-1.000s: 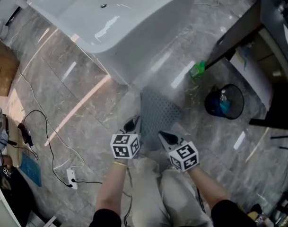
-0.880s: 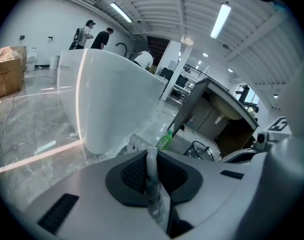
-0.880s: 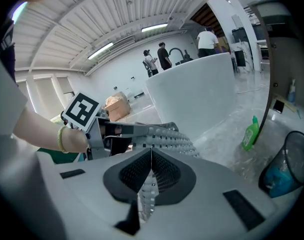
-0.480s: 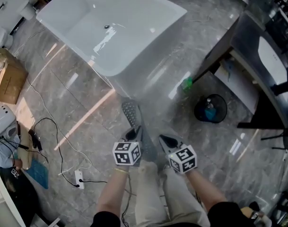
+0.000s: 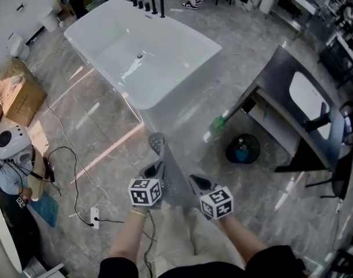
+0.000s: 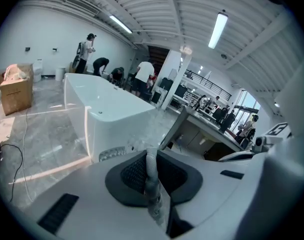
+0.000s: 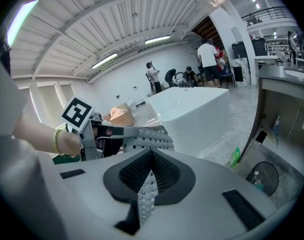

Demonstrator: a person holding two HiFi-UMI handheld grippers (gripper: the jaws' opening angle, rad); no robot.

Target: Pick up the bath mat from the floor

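Lifted higher than before, the bath mat hangs off the floor, its near edge clamped by the jaws of the left gripper and right gripper; the pickup seems essentially done.

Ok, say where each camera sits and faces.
Head view: on the head, facing steeply down at bathtub and bath mat; forearms, left gripper and right gripper show.
Left gripper view: on the left gripper, along jaws shut on the bath mat, toward the bathtub.
Right gripper view: on the right gripper, likewise gripping, facing the left gripper.
All share the bath mat.
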